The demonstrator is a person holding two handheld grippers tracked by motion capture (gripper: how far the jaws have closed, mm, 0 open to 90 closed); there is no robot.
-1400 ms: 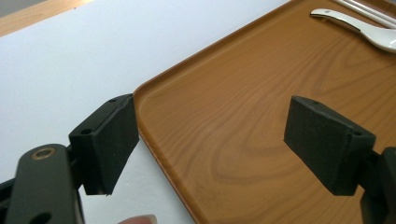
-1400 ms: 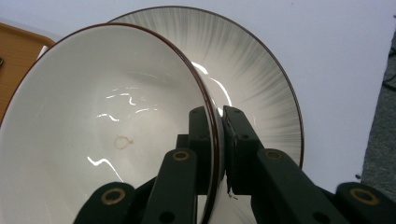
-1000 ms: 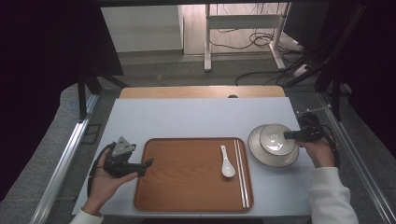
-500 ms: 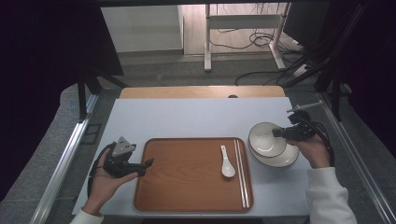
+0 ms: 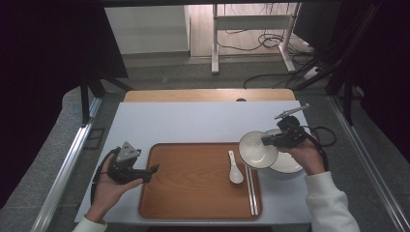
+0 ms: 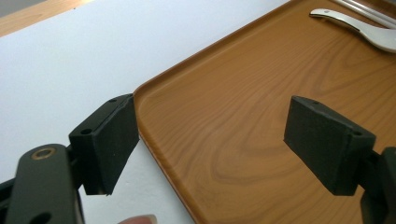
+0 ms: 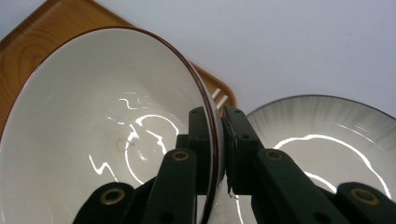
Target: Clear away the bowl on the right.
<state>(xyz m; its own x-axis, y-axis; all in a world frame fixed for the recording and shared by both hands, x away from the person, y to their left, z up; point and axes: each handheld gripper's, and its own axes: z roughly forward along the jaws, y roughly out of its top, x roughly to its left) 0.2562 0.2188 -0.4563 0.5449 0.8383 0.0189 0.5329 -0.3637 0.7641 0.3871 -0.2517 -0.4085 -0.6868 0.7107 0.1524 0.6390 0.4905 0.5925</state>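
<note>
My right gripper point(image 5: 269, 140) has its jaws clamped on the rim of the white bowl point(image 5: 257, 150), one jaw inside, one outside; the right gripper view shows the pinch clearly point(image 7: 215, 140). Bowl point(image 7: 102, 135) sits right of centre in the high view, lifted and tilted, overlapping the right edge of the wooden tray point(image 5: 188, 193). White plate point(image 5: 286, 163) lies on the table just right of the bowl, partly under it. Spoon point(image 5: 235, 169) and chopsticks point(image 5: 250, 186) lie on the tray's right part. My left gripper point(image 5: 153, 169), lower left of frame, jaws wide apart, nothing between them, hovering at the tray's left edge point(image 6: 243, 140).
</note>
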